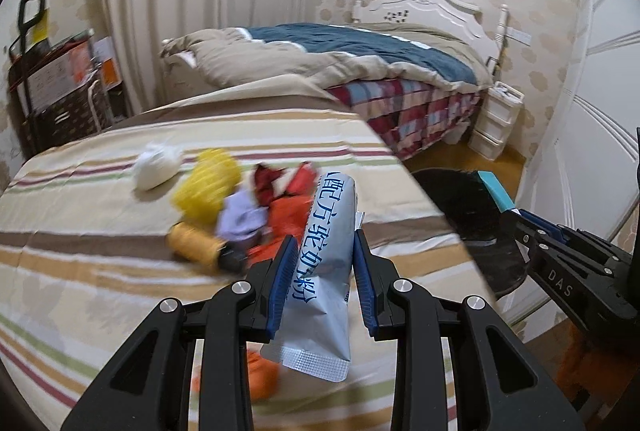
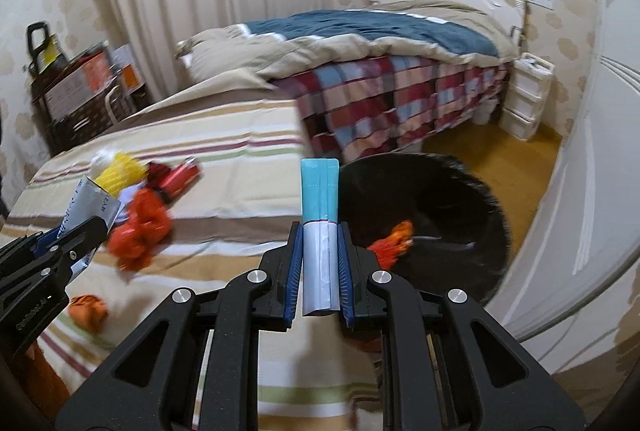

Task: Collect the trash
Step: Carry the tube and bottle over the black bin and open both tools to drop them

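My left gripper (image 1: 322, 247) is shut on a silver sachet with blue print (image 1: 326, 255), held above the striped bedsheet (image 1: 80, 263). My right gripper (image 2: 319, 239) is shut on a teal and white stick packet (image 2: 320, 215), just left of the black trash bin (image 2: 436, 199). That bin holds an orange scrap (image 2: 394, 239). A heap of trash lies on the sheet: a white wad (image 1: 156, 165), a yellow ball (image 1: 208, 187), a lilac scrap (image 1: 242, 219), red and orange wrappers (image 1: 286, 199) and an ochre roll (image 1: 194, 241). The right gripper (image 1: 510, 211) shows at the left wrist view's right edge.
A lone orange wrapper (image 2: 88, 311) lies nearer on the sheet. Behind stands a bed with a blue and beige quilt (image 2: 360, 31) and plaid sheet. A white drawer unit (image 2: 524, 99) stands by the headboard, a dark shelf with boxes (image 1: 60, 91) at the left, a white wardrobe door (image 2: 592, 151) to the right.
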The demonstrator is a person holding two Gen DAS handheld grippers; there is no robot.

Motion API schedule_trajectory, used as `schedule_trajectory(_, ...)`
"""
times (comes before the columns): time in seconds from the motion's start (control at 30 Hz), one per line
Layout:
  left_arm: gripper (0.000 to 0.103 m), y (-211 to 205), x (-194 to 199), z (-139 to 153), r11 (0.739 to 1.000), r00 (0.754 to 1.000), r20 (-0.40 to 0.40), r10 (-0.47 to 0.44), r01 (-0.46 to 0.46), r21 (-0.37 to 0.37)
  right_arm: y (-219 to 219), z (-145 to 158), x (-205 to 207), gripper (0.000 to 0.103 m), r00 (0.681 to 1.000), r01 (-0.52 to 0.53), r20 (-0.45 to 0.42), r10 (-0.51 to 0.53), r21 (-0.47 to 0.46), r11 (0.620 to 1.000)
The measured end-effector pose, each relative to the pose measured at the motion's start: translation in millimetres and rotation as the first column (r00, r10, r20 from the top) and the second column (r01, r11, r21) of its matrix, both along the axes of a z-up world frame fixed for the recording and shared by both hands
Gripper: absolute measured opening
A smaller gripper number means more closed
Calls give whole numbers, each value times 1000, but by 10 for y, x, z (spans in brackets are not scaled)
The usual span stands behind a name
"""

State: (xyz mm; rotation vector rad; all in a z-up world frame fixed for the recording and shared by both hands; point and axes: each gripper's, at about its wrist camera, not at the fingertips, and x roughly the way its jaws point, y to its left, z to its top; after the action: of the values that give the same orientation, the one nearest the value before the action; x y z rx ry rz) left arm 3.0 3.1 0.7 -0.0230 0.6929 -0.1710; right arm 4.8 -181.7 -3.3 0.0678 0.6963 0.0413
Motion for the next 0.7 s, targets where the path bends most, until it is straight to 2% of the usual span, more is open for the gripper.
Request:
schedule_trajectory(0.27,31,-598,275,1,996,996,19,-89,88,19,-411,-57,162,17,997,81,14,-81,2,997)
schedule_trajectory(0.7,31,-1193,713,-134,989,990,-15,-143,143,44,-901,-262,422,17,987,161,-15,-160,40,986)
